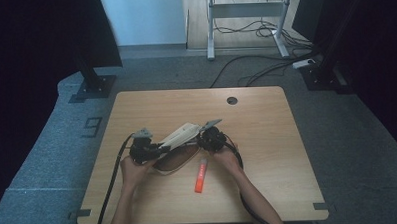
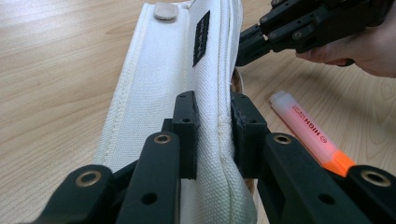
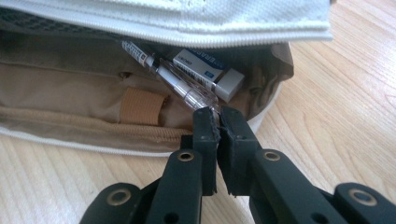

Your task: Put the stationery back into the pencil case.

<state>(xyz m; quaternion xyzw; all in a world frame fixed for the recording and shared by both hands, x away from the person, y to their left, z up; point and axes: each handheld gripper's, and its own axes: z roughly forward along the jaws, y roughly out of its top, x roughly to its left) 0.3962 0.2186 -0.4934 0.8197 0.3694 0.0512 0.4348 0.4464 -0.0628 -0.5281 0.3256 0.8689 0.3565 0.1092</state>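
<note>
Left gripper view: hand-held gripper (image 2: 212,135) clamping pencil case lid (image 2: 196,84).

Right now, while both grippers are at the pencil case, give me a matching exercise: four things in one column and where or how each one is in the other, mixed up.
Things:
1. highlighter
2. eraser
3. white flap
4. pen

Place or state:
A. inside the case, in a blue and white sleeve
B. inside the case, with a see-through barrel
C. lying on the table beside the case
D. clamped in the left gripper

Pairs: 1-C, 2-A, 3-D, 4-B.
</note>
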